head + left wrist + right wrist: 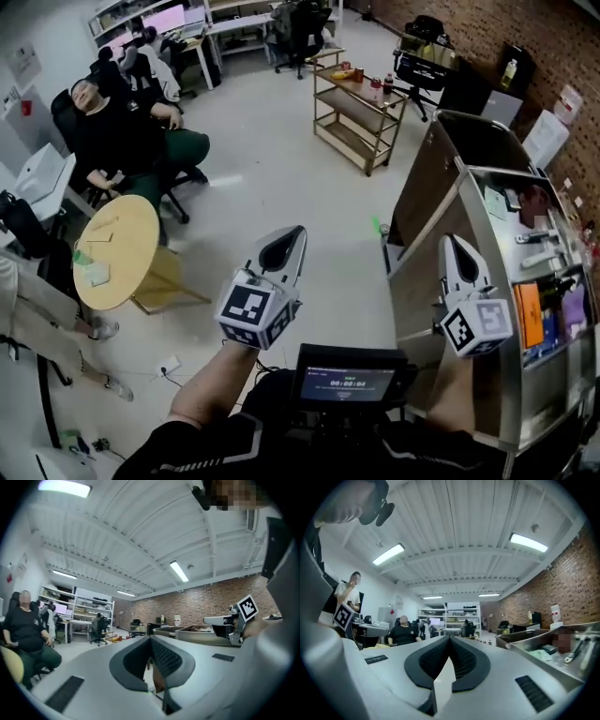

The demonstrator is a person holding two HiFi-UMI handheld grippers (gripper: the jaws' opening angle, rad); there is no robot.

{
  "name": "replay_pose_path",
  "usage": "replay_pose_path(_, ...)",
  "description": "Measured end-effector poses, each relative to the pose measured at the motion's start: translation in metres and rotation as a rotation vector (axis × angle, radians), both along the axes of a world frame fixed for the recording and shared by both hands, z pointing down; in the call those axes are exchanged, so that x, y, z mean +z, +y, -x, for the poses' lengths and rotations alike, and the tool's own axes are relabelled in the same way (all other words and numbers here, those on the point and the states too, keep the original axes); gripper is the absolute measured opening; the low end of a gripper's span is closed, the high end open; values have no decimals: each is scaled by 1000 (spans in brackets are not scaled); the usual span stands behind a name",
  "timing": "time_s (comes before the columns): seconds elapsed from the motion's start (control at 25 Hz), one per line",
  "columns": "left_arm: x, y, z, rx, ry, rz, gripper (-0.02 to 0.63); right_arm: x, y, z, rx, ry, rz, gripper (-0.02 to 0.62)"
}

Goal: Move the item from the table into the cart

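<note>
Steel cart (424, 277): right of frame, tools and papers in its tray.
Round wooden table (136, 234): lower left; a pale green item (96, 274) lies flat on it.
Left gripper (289, 240): jaws together, empty.
Right gripper (457, 246): jaws together, empty, beside the cart.
Risk: we judge the flat item could slip from our pads, and a wide swing could clip the seated person (117, 131) near the table.

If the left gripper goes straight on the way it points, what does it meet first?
The left gripper probably meets the wooden rack first, across open floor; depth is unclear.
</note>
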State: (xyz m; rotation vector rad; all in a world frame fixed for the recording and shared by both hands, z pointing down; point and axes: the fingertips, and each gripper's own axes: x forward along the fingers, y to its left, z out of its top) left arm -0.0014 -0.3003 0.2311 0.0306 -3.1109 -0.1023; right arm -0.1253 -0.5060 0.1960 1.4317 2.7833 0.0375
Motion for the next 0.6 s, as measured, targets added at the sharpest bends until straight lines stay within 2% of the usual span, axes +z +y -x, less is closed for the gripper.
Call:
replay_pose_path(0.12, 4, 82, -11, -147, 3, 21, 2, 11, 94, 19, -125, 22, -10, 2)
replay_pose_path(0.24, 9, 160, -26, -248, 10, 23, 2, 19, 189, 24, -230, 25, -27, 2)
replay_pose_path(0.4, 22, 271, -55, -352, 29, -16, 2, 34, 330, 11, -360, 50, -18, 2)
replay_pose_path(0.6, 41, 423, -108, -504, 26, -16, 2, 47, 506, -22, -509, 52, -47, 2)
